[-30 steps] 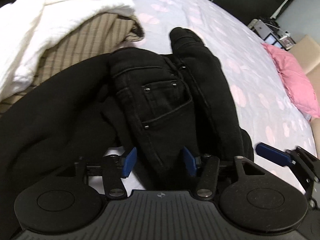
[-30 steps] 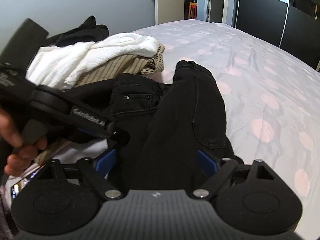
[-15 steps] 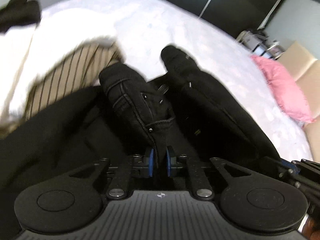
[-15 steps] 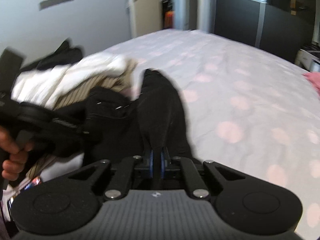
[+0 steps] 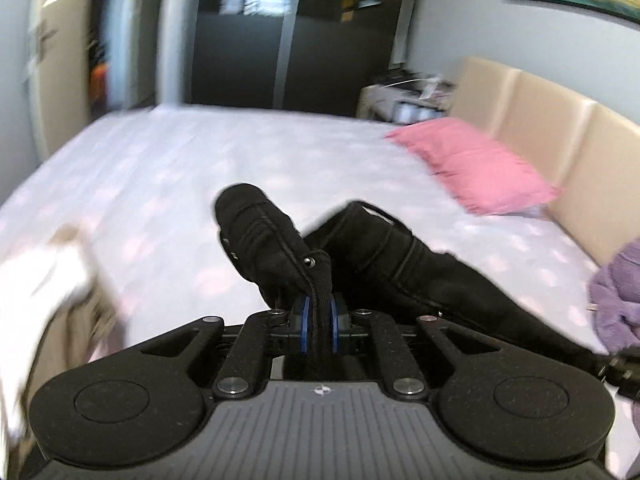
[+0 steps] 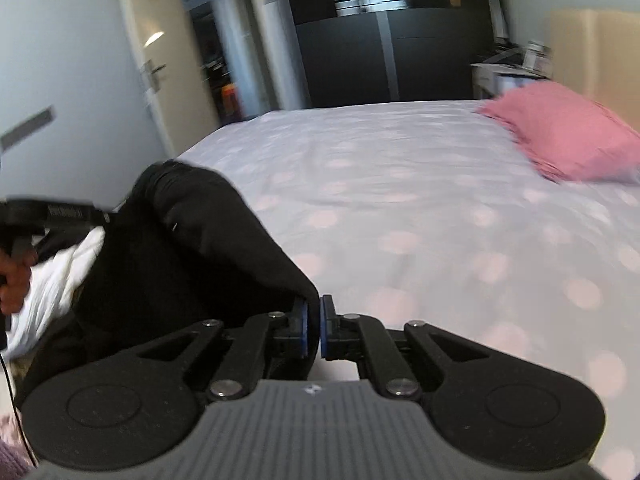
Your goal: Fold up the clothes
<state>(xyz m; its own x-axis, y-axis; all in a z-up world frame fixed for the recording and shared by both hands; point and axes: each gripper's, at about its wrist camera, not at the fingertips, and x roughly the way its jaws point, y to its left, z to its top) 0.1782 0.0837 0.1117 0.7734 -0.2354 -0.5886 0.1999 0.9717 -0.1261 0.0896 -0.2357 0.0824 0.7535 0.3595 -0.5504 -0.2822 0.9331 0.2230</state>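
Black jeans (image 5: 384,264) hanging unfolded ahead of left gripper (image 5: 318,325) and right gripper (image 6: 313,328), both clamping their fabric; folding remaining.

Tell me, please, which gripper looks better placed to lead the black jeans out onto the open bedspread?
Probably the right gripper: it pinches an edge of the black jeans beside bare bedspread. The left gripper grips a thick seam, next to the white clothes.

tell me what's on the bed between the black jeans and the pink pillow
Nothing: in the right wrist view, only bare dotted sheet lies between the black jeans and the pink pillow.
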